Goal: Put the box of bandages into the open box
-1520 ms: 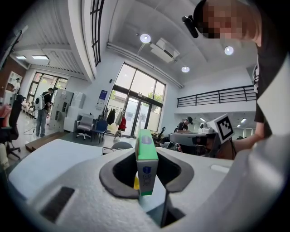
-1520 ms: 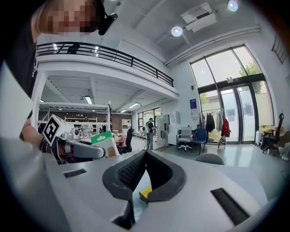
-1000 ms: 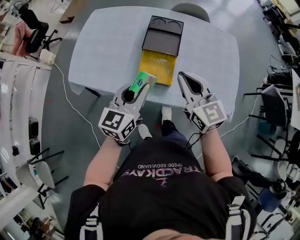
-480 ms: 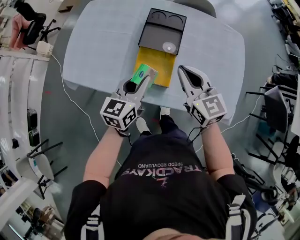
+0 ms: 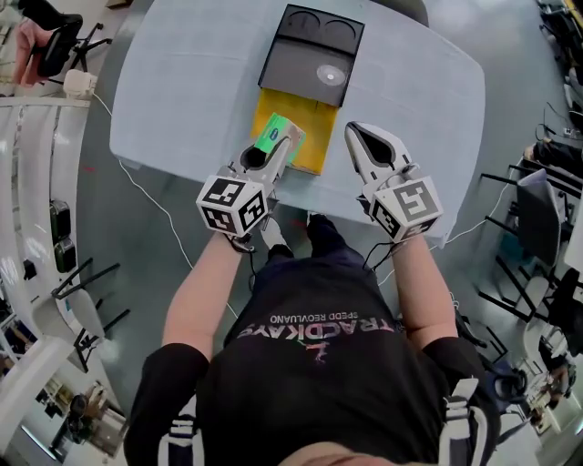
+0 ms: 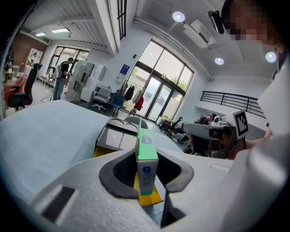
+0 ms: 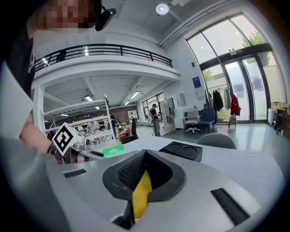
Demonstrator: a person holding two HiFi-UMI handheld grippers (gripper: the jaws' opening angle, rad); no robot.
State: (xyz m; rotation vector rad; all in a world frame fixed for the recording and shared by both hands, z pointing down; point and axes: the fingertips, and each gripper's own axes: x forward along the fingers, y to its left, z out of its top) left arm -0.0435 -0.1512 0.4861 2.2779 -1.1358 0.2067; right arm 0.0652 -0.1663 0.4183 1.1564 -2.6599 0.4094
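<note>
The bandage box (image 5: 275,135) is green and white, and my left gripper (image 5: 281,144) is shut on it. In the left gripper view the bandage box (image 6: 146,156) stands on edge between the pads, pointing at the open box. The open box has a black section (image 5: 301,68) holding a white disc (image 5: 329,74) and a yellow section (image 5: 314,150) nearer me. The held box hangs over the left part of the yellow section. My right gripper (image 5: 357,135) is shut and holds nothing, just right of the yellow section. Its view shows the yellow section (image 7: 141,192) below the jaws.
The box lies on a pale blue-grey table (image 5: 182,91) whose near edge runs just under both grippers. A grey chair (image 5: 405,7) stands at the far side. Office chairs (image 5: 537,200) crowd the floor on the right, and a white cable (image 5: 137,182) trails on the left.
My left gripper has carried the bandage box forward, from the yellow section's near left corner to above it. The right gripper has hardly moved.
</note>
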